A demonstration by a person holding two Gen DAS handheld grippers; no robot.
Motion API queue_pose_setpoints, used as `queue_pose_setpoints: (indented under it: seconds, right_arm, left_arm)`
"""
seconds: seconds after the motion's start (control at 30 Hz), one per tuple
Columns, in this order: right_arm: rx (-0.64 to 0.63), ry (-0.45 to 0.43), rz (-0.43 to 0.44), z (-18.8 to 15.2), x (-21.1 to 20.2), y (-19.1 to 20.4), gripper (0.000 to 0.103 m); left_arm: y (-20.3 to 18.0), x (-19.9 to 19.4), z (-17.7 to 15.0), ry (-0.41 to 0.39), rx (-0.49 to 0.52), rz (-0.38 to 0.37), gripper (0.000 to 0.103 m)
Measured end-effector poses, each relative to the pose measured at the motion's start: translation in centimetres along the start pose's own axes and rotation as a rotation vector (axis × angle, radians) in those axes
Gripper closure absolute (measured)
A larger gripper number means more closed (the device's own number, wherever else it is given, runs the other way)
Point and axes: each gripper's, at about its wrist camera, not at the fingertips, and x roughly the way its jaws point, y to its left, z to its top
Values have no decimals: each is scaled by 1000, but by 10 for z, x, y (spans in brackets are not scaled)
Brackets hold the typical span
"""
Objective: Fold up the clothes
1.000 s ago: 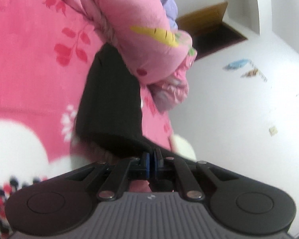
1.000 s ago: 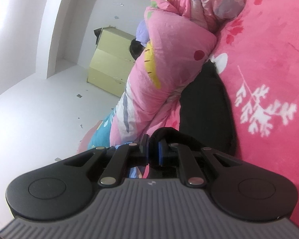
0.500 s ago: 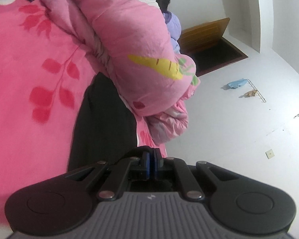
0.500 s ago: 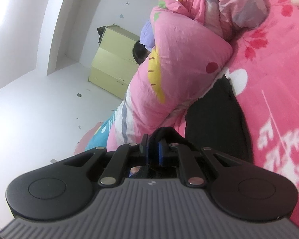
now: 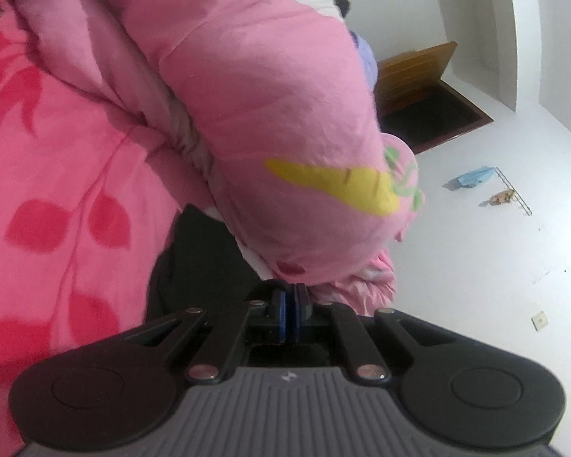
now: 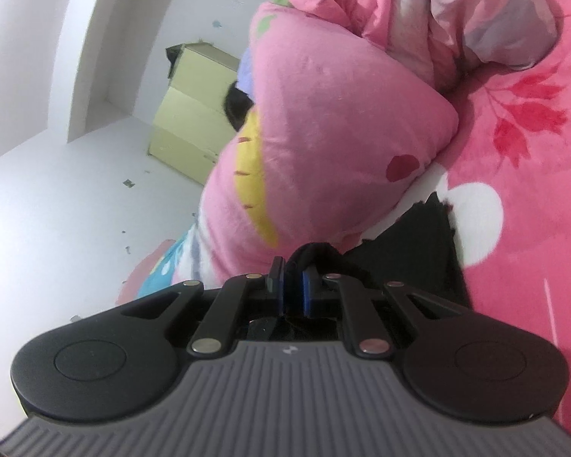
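A black garment point(image 5: 201, 259) lies on the pink flowered bedsheet point(image 5: 57, 160), its far end tucked against a rolled pink quilt point(image 5: 270, 99). My left gripper point(image 5: 290, 294) is shut on the near edge of the garment, right under the quilt. In the right wrist view the same black garment point(image 6: 418, 243) runs from the quilt point(image 6: 323, 122) toward me. My right gripper point(image 6: 293, 271) is shut on a bunched fold of it that bulges over the blue pads point(image 6: 308, 285). The rest of the garment is hidden under both gripper bodies.
The quilt's carrot print point(image 5: 335, 182) hangs just above the left fingers. Beyond the bed's edge are a white floor point(image 5: 495, 266), a brown mat and board point(image 5: 426, 114), and a yellow-green box point(image 6: 194, 106). The bedsheet point(image 6: 533, 228) stretches to the right.
Both grippers have moved forward toward the quilt with the black garment in them. The quilt now looms much closer, and less of the garment shows ahead of the fingers.
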Motion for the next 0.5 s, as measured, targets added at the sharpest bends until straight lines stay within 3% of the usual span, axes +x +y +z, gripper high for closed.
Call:
queue_pose_setpoints:
  seconds: [0.23,0.4,0.47,0.5]
  right_arm:
    - [70,9,-55,22,47,-46,96]
    - [170,45,-72,27,71,-81,93]
    - [200,59,-56,28,74,-90,89]
    - [222,70,-34,29,75,-94,79]
  left_arm:
    - [33,59,23,36,-23,40,98]
    - [70,90,32,72,-140,4,95]
    - [81,95,33,80,-177,-33,89]
    - [86,97,33,85,-193,-48,86]
